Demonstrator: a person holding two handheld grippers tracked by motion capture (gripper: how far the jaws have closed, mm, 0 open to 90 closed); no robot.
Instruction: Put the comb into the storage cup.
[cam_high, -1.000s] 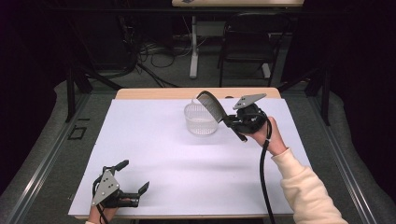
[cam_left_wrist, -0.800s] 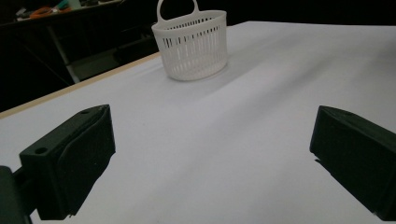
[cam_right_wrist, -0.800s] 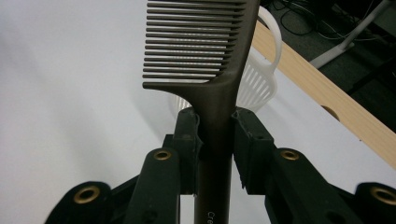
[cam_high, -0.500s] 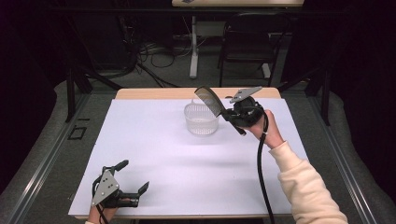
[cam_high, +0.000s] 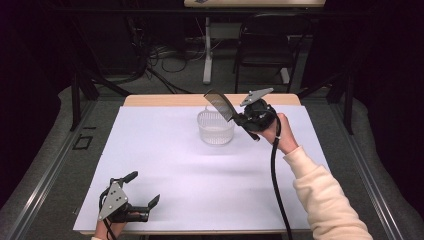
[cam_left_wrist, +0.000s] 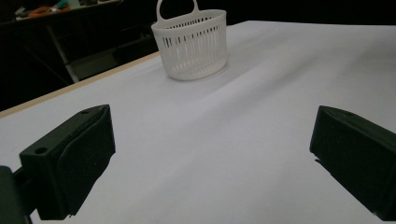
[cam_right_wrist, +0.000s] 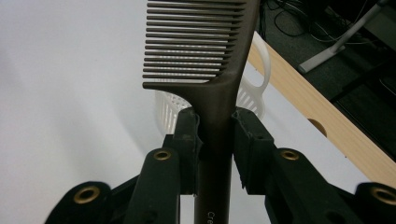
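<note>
At the near left corner of the white-covered table (cam_high: 165, 170), the left gripper (cam_high: 141, 197) rests low over the sheet with its jaws spread wide, nothing between them. Farther off, right of centre, the right gripper (cam_high: 243, 119) is raised above the table, its jaws pinching the handle of a dark brown plastic wide-toothed comb (cam_right_wrist: 210, 56). The comb's toothed end reaches over the far right rim of the small white slotted plastic basket with a loop handle (cam_high: 215, 127), standing far of centre.

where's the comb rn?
High view: the comb is clamped by its handle in the right tongs, held in the air over the white basket at the table's far middle.
</note>
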